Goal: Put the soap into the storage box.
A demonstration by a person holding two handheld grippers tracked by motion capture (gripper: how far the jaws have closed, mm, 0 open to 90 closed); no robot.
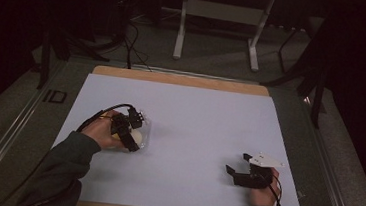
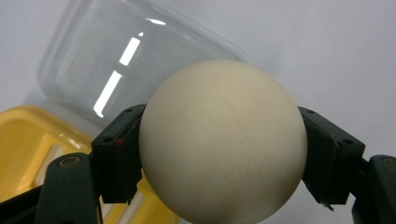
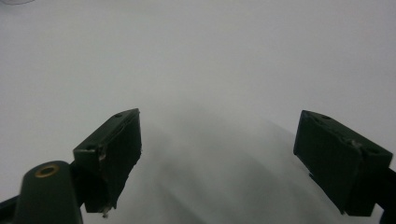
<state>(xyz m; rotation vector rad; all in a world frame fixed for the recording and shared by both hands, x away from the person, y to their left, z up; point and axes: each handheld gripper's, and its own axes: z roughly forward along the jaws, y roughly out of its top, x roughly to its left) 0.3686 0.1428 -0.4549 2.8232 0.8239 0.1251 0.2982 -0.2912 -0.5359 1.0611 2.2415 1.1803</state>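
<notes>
In the left gripper view, the left gripper (image 2: pixel 223 154) has its two black jaws clamped on a smooth cream-white ball (image 2: pixel 223 140), one pad pressed on each side of it at its widest part. Just behind and below the ball lies a yellow plastic tray (image 2: pixel 32 144) with moulded hollows, and beyond that a clear plastic lid (image 2: pixel 112 60), rounded at the corners and catching bright streaks of light. Both rest on the pale white sheet (image 2: pixel 336 56) that covers the table.

In the right gripper view, the right gripper (image 3: pixel 217 158) has its jaws standing wide apart with nothing between them, just the bare white sheet under them.

From the high view, the person's left hand (image 1: pixel 102 132) holds the left gripper at the left-centre of the sheet, its jaws reaching into the clear container where the cream ball shows between them. The right hand (image 1: pixel 262 193) sits near the front right corner of the sheet, well apart from the left, holding the right gripper with a grey three-cornered plate on top. A light wooden board (image 1: pixel 183 79) shows along the far edge of the sheet. Farther back, on the grey floor, stand the white metal legs of a frame (image 1: pixel 218 26).
</notes>
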